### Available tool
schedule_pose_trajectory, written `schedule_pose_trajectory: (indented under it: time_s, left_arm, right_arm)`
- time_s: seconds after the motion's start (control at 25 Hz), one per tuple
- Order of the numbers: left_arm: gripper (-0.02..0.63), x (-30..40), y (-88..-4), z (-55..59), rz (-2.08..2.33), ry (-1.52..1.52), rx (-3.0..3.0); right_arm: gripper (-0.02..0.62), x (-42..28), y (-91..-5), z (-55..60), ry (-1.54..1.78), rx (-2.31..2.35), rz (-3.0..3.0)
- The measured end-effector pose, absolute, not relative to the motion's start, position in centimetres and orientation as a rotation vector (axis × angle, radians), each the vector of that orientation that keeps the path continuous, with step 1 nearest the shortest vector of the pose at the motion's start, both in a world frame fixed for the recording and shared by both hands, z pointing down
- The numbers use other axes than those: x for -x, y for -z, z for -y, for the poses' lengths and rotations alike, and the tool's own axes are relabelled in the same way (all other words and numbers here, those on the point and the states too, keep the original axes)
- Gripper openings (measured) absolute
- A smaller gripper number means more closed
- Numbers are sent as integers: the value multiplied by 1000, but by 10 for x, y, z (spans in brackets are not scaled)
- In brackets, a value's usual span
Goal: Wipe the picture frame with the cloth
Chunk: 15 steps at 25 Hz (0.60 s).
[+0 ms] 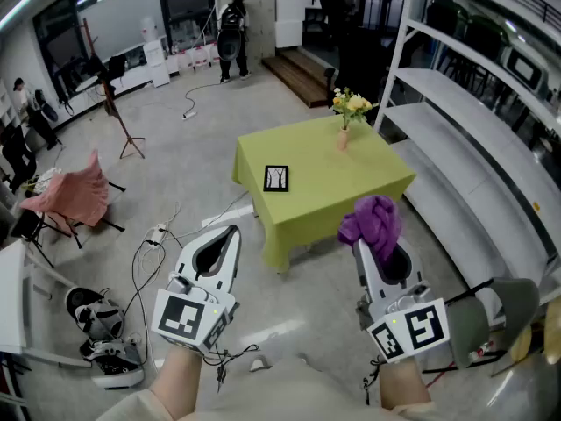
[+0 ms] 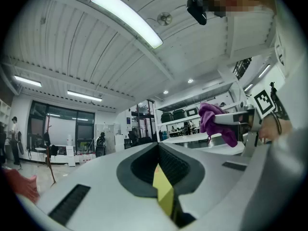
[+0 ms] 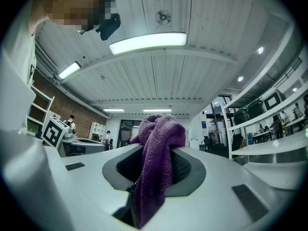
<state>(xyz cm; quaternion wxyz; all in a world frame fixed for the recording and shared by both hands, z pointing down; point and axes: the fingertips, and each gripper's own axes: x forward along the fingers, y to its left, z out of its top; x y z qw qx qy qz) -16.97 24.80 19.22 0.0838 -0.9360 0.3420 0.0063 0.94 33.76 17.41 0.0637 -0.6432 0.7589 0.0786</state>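
Observation:
A small black picture frame (image 1: 276, 179) lies flat on the green-clothed table (image 1: 351, 182), near its left end. My right gripper (image 1: 362, 244) is shut on a purple cloth (image 1: 372, 221), which bunches above the jaw tips; in the right gripper view the cloth (image 3: 156, 167) hangs between the closed jaws. My left gripper (image 1: 230, 232) is shut with nothing held, its jaws meeting in the left gripper view (image 2: 156, 146). Both grippers are held up in the air, short of the table's near edge. The cloth (image 2: 215, 121) also shows in the left gripper view.
A vase of flowers (image 1: 348, 112) stands at the table's far side. White shelving (image 1: 491, 147) runs along the right. Cables and a power strip (image 1: 158, 233) lie on the floor at left, beside a chair draped in pink fabric (image 1: 72, 193). A person (image 1: 231, 33) stands far back.

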Motion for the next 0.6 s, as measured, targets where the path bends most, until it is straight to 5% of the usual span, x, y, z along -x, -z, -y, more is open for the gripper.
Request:
schedule_pose_trajectory:
  time_s: [0.6]
  left_arm:
    - [8, 138, -202, -264, -1044, 22, 2787]
  right_arm:
    - [117, -42, -191, -349, -183, 1927, -2342]
